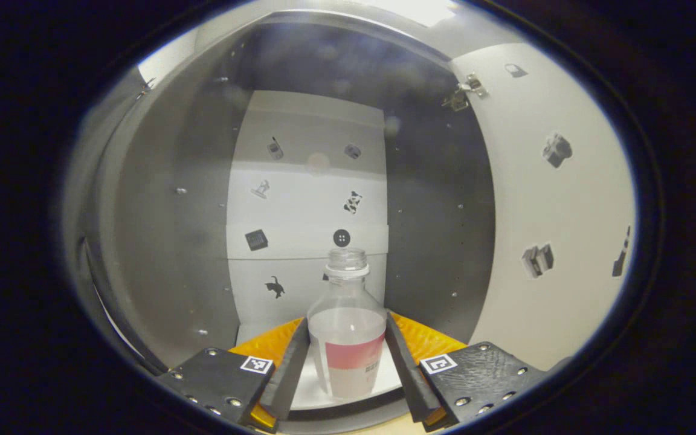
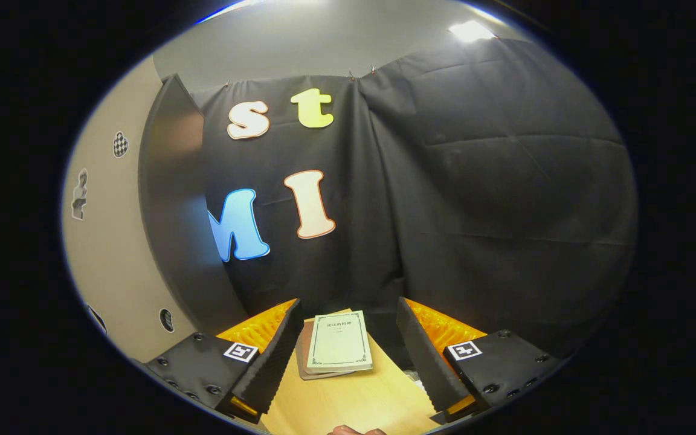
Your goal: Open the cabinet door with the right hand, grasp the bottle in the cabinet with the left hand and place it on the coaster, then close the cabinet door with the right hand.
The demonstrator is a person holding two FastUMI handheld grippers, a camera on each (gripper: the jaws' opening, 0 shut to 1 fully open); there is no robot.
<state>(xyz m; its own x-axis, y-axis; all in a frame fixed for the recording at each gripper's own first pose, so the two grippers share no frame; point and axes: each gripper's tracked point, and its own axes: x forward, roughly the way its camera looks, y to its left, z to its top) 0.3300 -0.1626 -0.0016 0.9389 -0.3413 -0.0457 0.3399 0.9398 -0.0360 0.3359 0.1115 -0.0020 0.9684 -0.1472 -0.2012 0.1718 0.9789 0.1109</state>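
Note:
In the left gripper view, a clear plastic bottle (image 1: 348, 338) with a red and white label and no cap stands upright on the white floor (image 1: 306, 393) of the open cabinet. My left gripper (image 1: 347, 329) reaches into the cabinet. Its two black fingers (image 1: 290, 368) press on the bottle's left and right sides. The open cabinet door (image 1: 553, 211) stands to the right, hung on a metal hinge (image 1: 466, 93). My right gripper (image 2: 348, 326) is open over the wooden table (image 2: 348, 399), with nothing between its fingers. The cabinet door (image 2: 106, 241) stands at its left.
The cabinet's back wall (image 1: 309, 199) is white with small stickers, and its side walls (image 1: 167, 229) are grey. A pale green booklet (image 2: 339, 341) lies on a second one on the table ahead of the right gripper. A bit of a hand (image 2: 354, 430) shows at the bottom edge.

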